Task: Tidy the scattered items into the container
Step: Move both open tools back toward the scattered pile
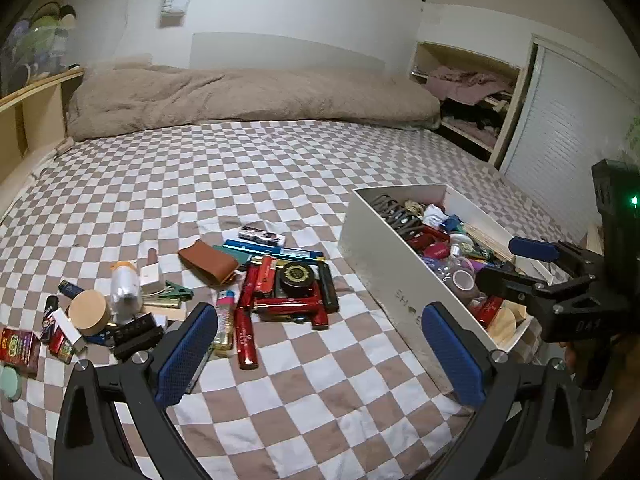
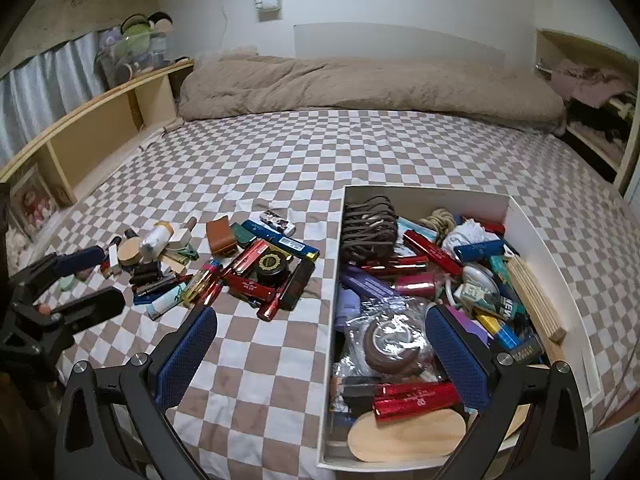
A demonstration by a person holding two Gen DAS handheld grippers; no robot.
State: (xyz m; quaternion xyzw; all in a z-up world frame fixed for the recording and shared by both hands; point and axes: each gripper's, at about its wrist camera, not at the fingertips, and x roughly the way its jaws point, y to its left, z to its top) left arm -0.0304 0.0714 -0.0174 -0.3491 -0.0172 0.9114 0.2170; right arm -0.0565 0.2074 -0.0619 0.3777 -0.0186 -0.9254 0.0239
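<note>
Roughly half of the clutter remains on the checkered bedsheet [image 1: 248, 176]; I judge the task about midway.

Left pile, nearest the bed's left edge: a round wooden-lidded tin [image 1: 89, 312], a white bottle lying on its side [image 1: 125, 286], a green clip [image 1: 179, 290] and several small cartons, touching or overlapping one another. None has been collected.

Centre pile: a tan leather pouch [image 1: 209, 261], a blue flat box [image 1: 276, 249], a black round jar with a gold emblem [image 1: 297, 276] resting on red tubes, and one red tube [image 1: 245, 338] lying just in front of the pile. In the left wrist view that tube's long axis runs near to far, roughly in line with the fingers, its near end toward the camera. The blue flat box lies crosswise, left to right.

Left gripper [image 1: 320, 354]: jaws spread wide, holding nothing, hovering over bare sheet just short of the centre pile.

Right side: the white cardboard box [image 2: 335, 272] sits near the bed's front right, its long axis running near to far. It is already crowded: dark coiled cord, red tubes, a wrapped brown tape roll [image 2: 394, 346], wooden pieces.

Right gripper [image 2: 320, 354]: jaws likewise wide apart and empty, straddling the box's left wall.

Remaining: both piles.
</note>
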